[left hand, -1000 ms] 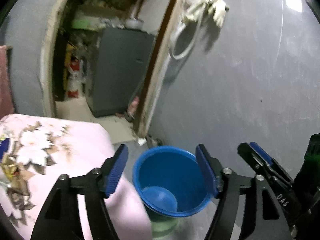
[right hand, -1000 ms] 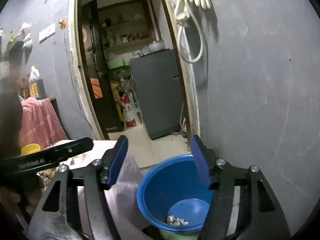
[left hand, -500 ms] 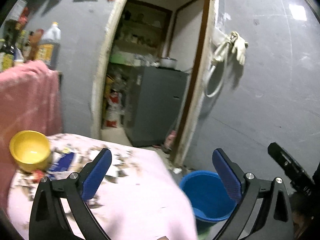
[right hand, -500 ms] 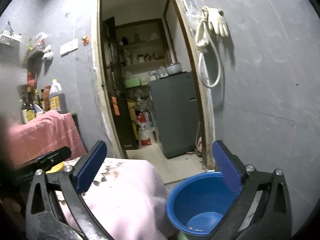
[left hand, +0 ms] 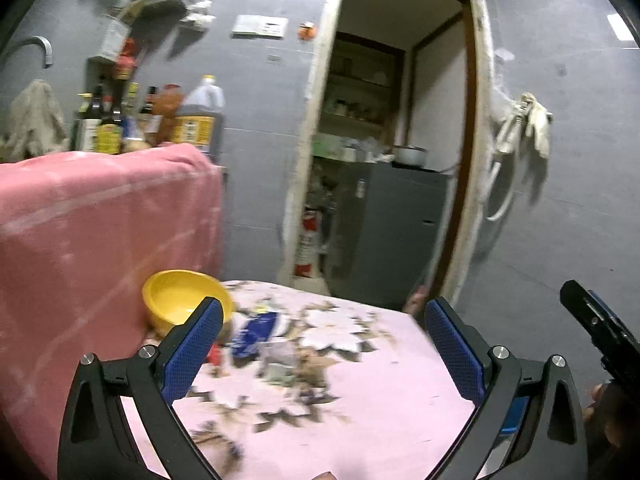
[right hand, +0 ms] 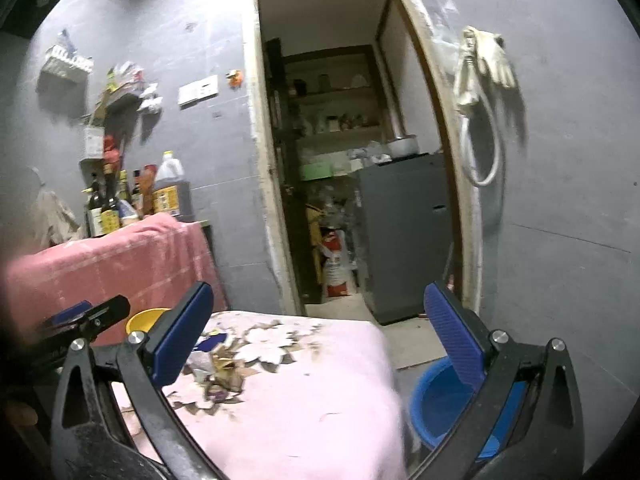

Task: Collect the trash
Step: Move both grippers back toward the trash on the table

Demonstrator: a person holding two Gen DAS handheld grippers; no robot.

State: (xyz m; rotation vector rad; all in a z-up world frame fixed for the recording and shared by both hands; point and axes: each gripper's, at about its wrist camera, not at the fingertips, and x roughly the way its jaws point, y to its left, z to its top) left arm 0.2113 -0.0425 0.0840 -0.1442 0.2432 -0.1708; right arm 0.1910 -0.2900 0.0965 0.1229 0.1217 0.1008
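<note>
My left gripper (left hand: 322,334) is open over a table under a pink floral cloth (left hand: 380,392), with nothing between its blue pads. On the cloth ahead lie a blue wrapper (left hand: 256,330), a small red scrap (left hand: 215,356) and a greyish crumpled piece (left hand: 280,354), all blurred. My right gripper (right hand: 316,328) is open and empty too, above the same cloth (right hand: 304,412). The blue bucket (right hand: 434,404) stands on the floor off the table's right edge, partly behind my right finger. The blue wrapper (right hand: 210,342) shows past my left finger.
A yellow bowl (left hand: 186,296) sits at the table's far left. Behind it a pink towel (left hand: 100,216) drapes a counter holding several bottles (left hand: 120,124). An open doorway (right hand: 340,160) with a grey fridge (right hand: 404,236) lies ahead. Gloves and a hose (right hand: 480,80) hang on the right wall.
Both views have swung left, away from the blue bucket and onto the table. Both grippers' jaws have spread wider. The bowl and the wrappers have come into view.
</note>
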